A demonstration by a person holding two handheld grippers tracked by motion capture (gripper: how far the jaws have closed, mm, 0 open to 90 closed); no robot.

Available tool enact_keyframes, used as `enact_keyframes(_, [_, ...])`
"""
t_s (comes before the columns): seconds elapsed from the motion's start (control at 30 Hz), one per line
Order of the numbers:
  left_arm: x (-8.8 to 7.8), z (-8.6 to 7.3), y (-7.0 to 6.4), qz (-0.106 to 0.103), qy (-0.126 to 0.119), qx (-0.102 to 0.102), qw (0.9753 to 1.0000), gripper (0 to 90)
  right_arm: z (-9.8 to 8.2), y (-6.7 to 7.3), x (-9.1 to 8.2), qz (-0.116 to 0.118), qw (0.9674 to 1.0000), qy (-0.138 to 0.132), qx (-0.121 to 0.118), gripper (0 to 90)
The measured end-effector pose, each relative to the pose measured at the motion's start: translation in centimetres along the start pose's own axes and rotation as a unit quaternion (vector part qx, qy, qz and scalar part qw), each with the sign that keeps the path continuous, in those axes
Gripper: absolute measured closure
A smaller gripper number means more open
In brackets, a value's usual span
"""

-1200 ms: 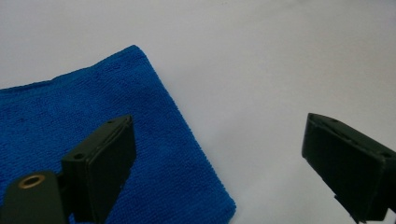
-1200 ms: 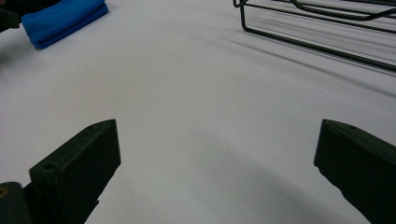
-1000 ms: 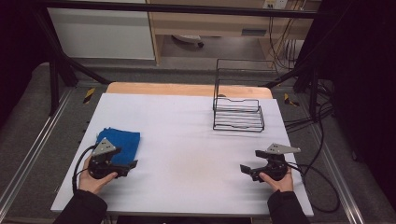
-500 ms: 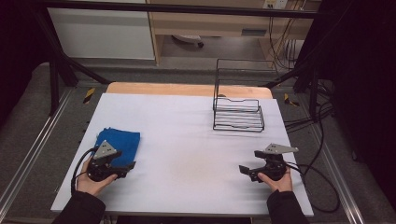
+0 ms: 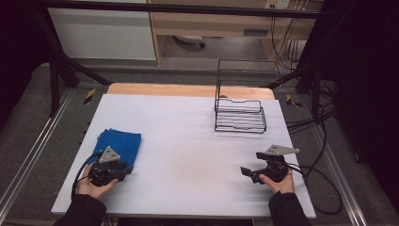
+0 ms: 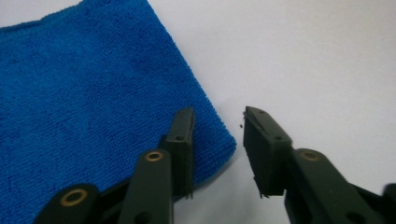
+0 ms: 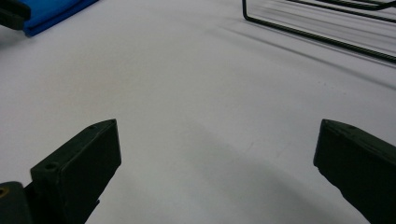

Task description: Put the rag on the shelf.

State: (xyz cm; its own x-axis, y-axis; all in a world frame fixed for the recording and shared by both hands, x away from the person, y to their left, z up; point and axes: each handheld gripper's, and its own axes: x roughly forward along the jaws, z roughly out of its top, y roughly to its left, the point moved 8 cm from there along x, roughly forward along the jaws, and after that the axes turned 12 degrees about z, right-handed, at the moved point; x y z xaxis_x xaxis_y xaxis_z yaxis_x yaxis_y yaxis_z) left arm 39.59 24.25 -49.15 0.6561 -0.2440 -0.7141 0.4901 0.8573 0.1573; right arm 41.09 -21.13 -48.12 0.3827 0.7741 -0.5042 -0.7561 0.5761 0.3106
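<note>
A folded blue cloth [image 5: 120, 143] lies at the near left of the white table [image 5: 188, 141]. My left gripper [image 5: 127, 170] sits low at the cloth's near right corner. In the left gripper view the cloth [image 6: 93, 93] has its corner between the jaws of the left gripper [image 6: 218, 114]: one jaw rests over the cloth and the other stands on bare table just off the corner. The jaws have just been closing, and a gap still shows beside the corner. My right gripper [image 5: 245, 172] rests at the near right, its jaws wide apart in the right gripper view [image 7: 217, 135] with nothing between them.
A black wire rack [image 5: 240, 115] stands at the far right of the table, its base wires [image 7: 327, 37] crossing the top of the right gripper view. A wooden strip [image 5: 188, 89] edges the table's far side. Cables [image 5: 320, 174] trail off the right edge.
The left gripper's jaws look closer together at the cloth's corner, and the left hand has barely shifted. The right hand and gripper have stayed put.
</note>
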Motion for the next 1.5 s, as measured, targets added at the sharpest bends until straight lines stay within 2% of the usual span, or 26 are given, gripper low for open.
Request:
enact_keyframes(0.13, [0.5, -0.3, 0.0, 0.006, 0.012, 0.005, 0.9999, 71.0, 0.0, 0.0, 0.0, 0.000, 1.0000, 0.000, 0.000, 1.3])
enact_keyframes(0.4, [0.9, -0.5, 0.1, 0.010, 0.016, -0.006, 0.9998, 75.4, 0.0, 0.0, 0.0, 0.000, 1.0000, 0.001, -0.001, 1.3])
enact_keyframes(0.63, [1.1, -0.3, 0.2, 0.016, 0.021, 0.003, 0.9996, 85.9, 0.0, 0.0, 0.0, 0.000, 1.0000, 0.000, 0.000, 1.5])
enact_keyframes(0.83, [1.0, -0.1, 0.5, 0.001, 0.024, -0.018, 0.9996, 87.9, 0.0, 0.0, 0.0, 0.001, 1.0000, 0.000, 0.000, 1.5])
enact_keyframes(1.1, [-0.1, 0.9, 0.6, -0.029, 0.000, -0.060, 0.9978, 88.4, 0.0, 0.0, 0.0, 0.002, 1.0000, 0.000, 0.000, 1.6])
enact_keyframes(1.17, [-0.3, 1.2, 0.4, -0.037, -0.006, -0.069, 0.9969, 88.4, 0.0, 0.0, 0.0, 0.002, 1.0000, 0.000, 0.000, 1.6])
enact_keyframes(1.37, [-0.6, 2.5, -1.1, -0.052, -0.022, -0.076, 0.9955, 88.3, 0.0, 0.0, 0.0, 0.002, 1.0000, 0.001, -0.001, 1.7])
enact_keyframes(1.5, [-0.5, 3.5, -2.6, -0.051, -0.027, -0.070, 0.9958, 88.2, 0.0, 0.0, 0.0, 0.001, 1.0000, 0.002, -0.001, 1.7])
